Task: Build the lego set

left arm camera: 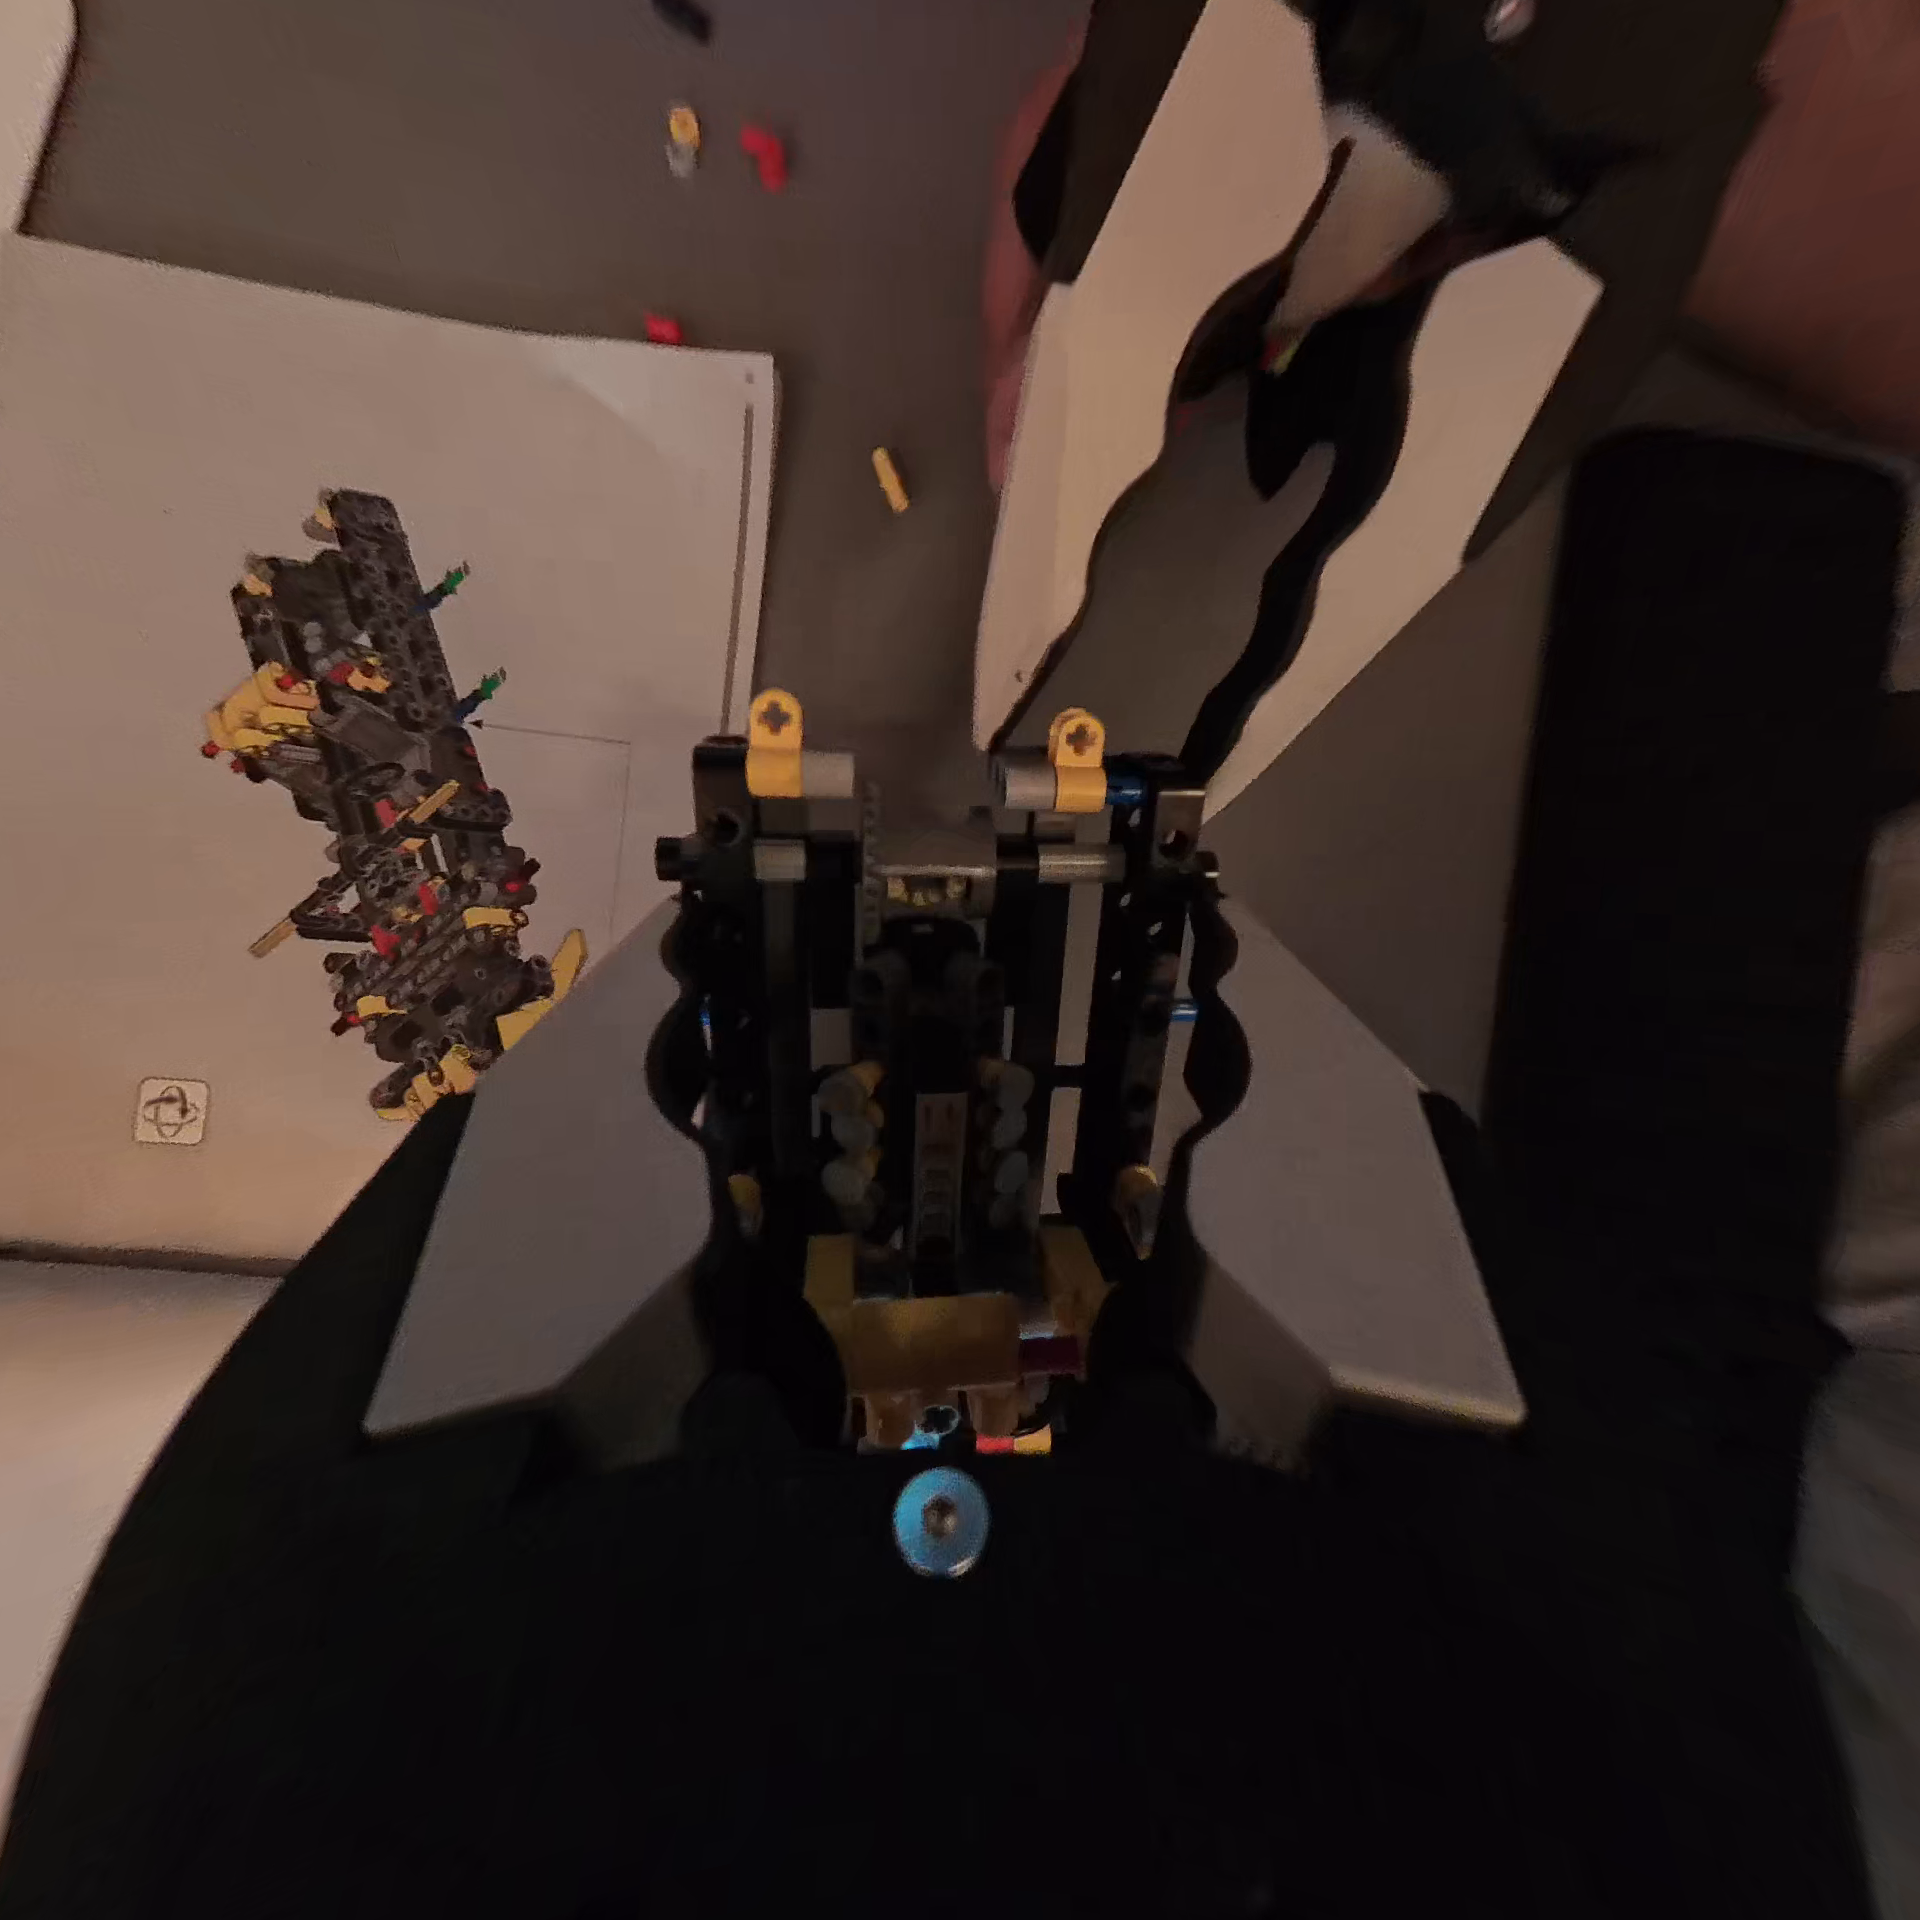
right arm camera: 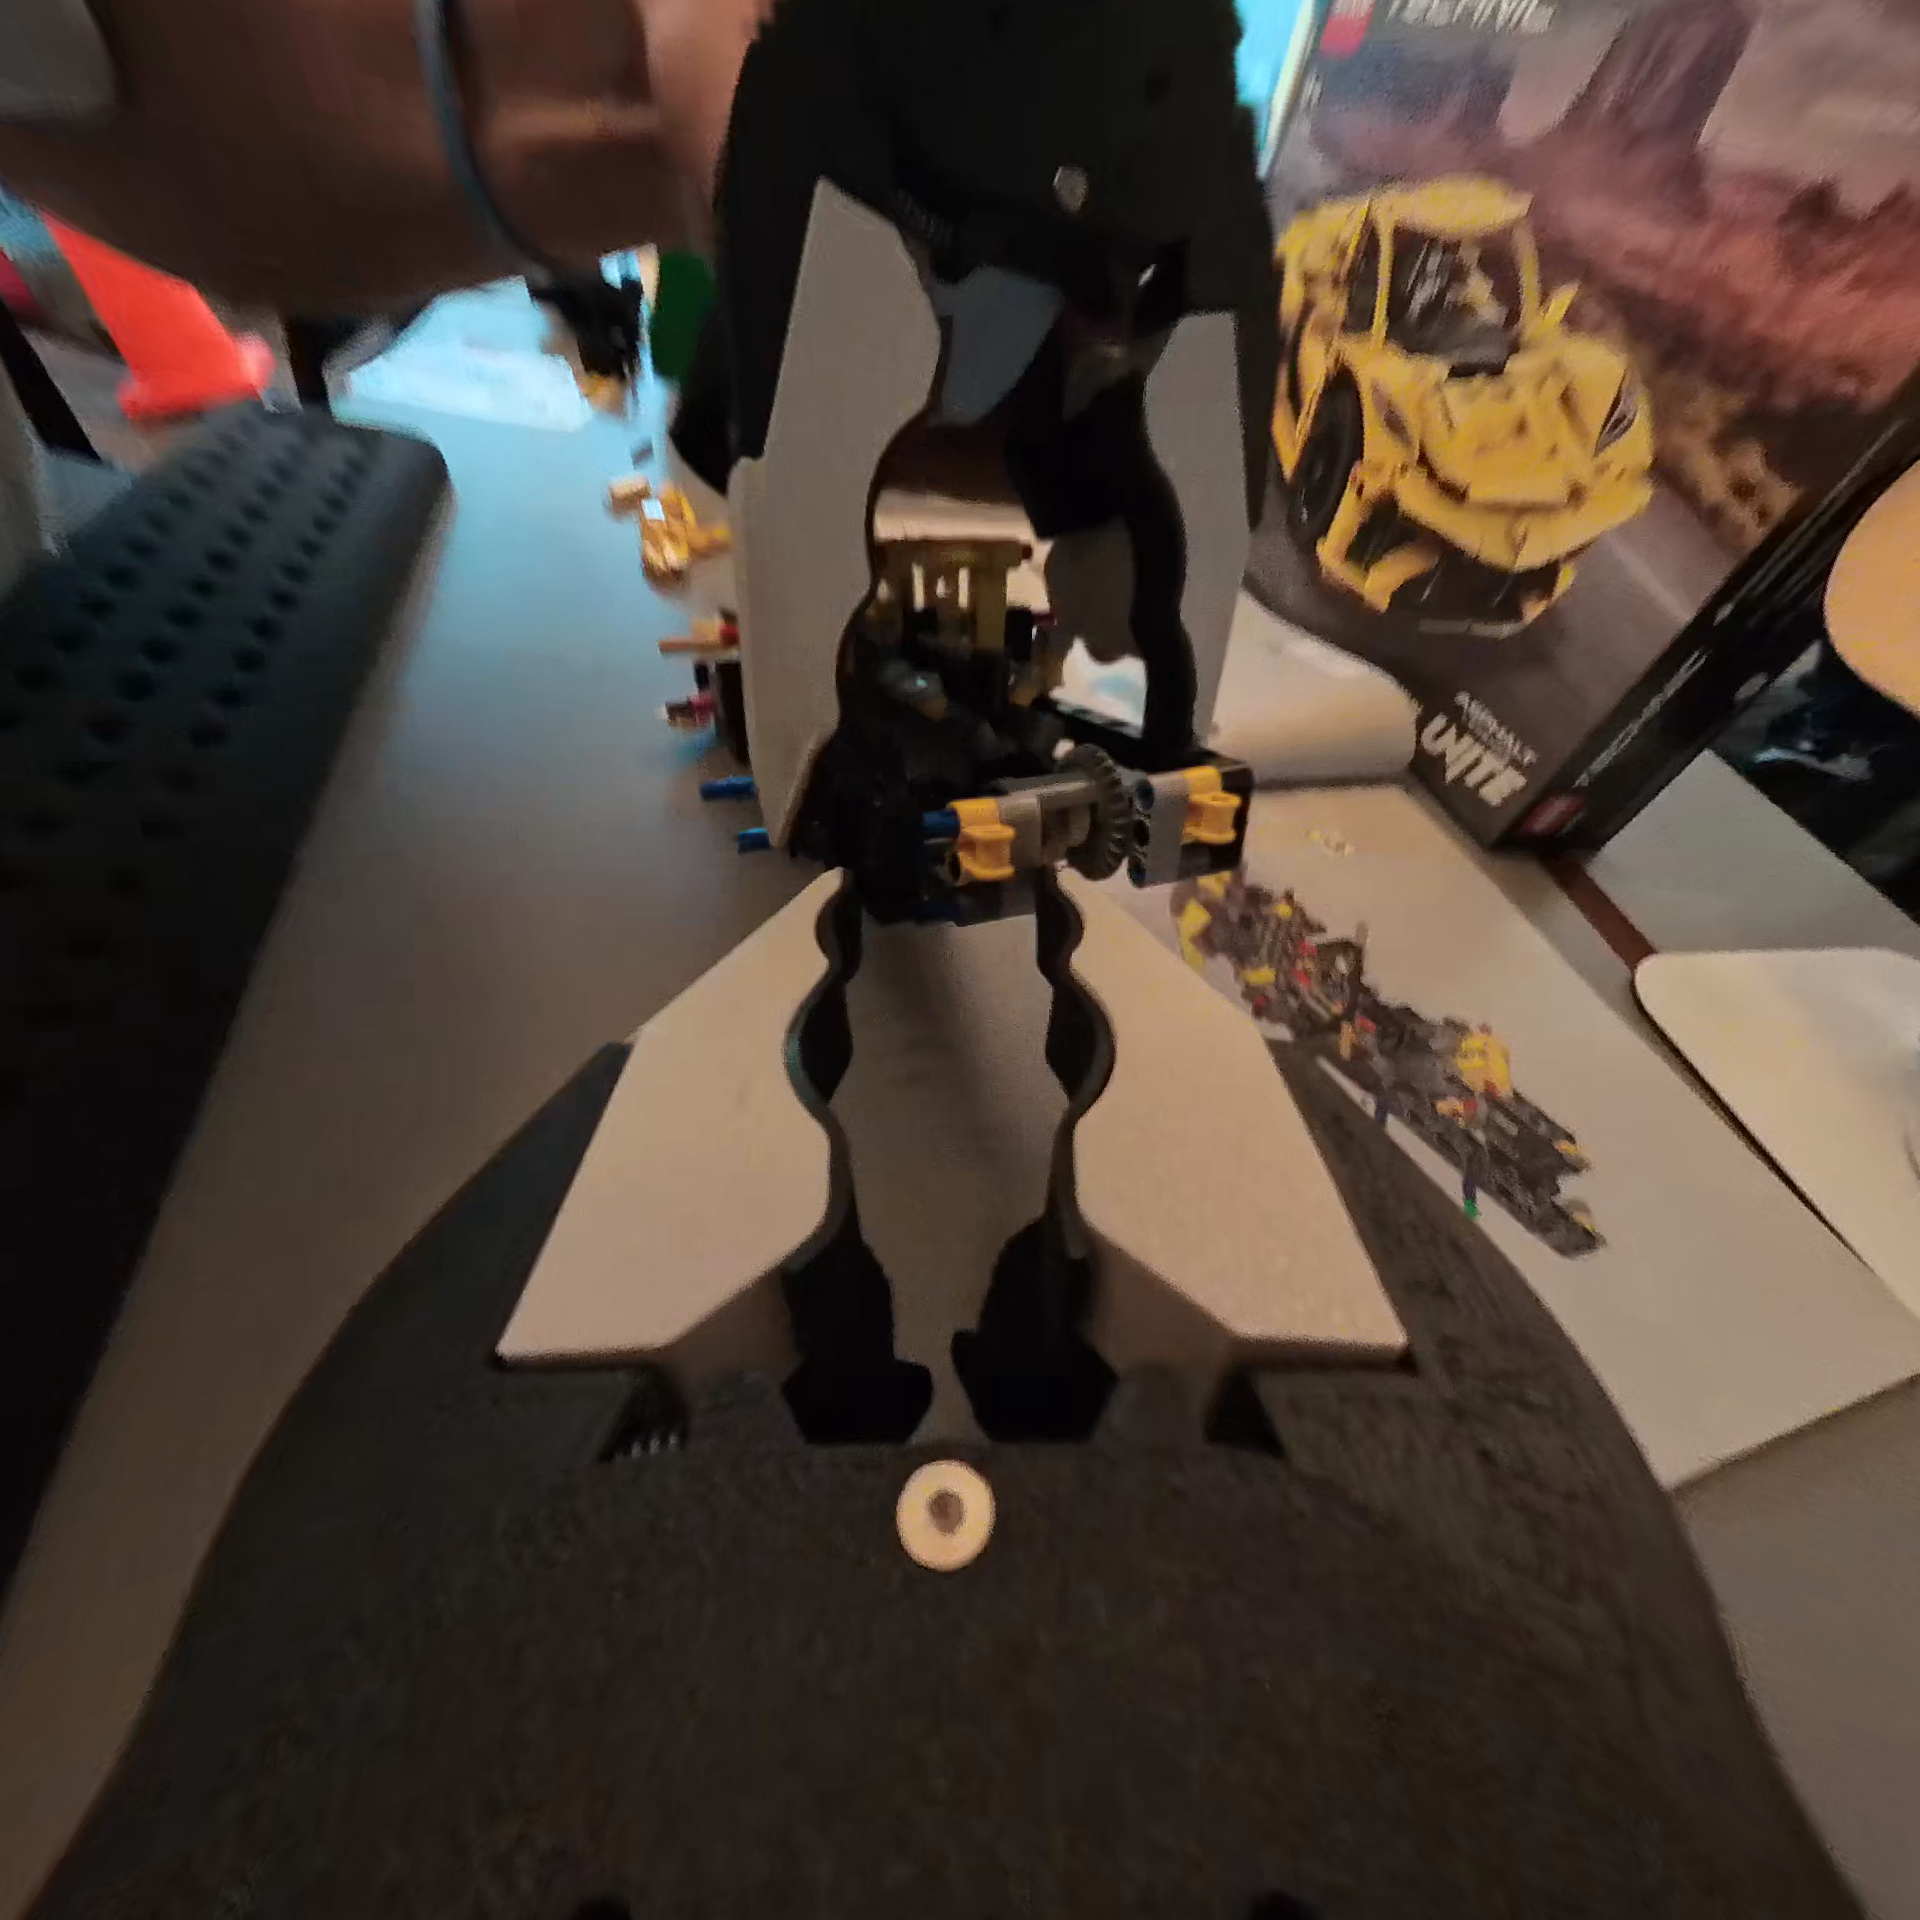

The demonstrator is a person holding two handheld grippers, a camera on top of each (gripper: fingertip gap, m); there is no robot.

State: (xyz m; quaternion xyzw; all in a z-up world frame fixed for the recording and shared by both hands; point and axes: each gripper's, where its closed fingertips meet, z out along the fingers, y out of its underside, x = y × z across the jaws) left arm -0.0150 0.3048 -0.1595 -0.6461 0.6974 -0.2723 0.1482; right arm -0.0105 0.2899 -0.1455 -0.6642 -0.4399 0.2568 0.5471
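Holding the chassis (left arm camera: 940,1039) clamped between my left tongs (left arm camera: 945,935), I keep it raised off the bench (right arm camera: 499,790); my right tongs (right arm camera: 951,914) stand parted and empty, tips just short of its gear end; the instruction page (left arm camera: 436,540) lies left of my left tongs; best, I judge, to steady the frame and approach squarely.

- Left gripper (left arm camera: 940,831) clamps the black-and-yellow brick chassis (left arm camera: 935,997).
- Open instruction booklet (left arm camera: 312,520) lies left — loose yellow pin (left arm camera: 889,479) beyond.
- Right gripper (left arm camera: 1205,717) reaches in, far right.
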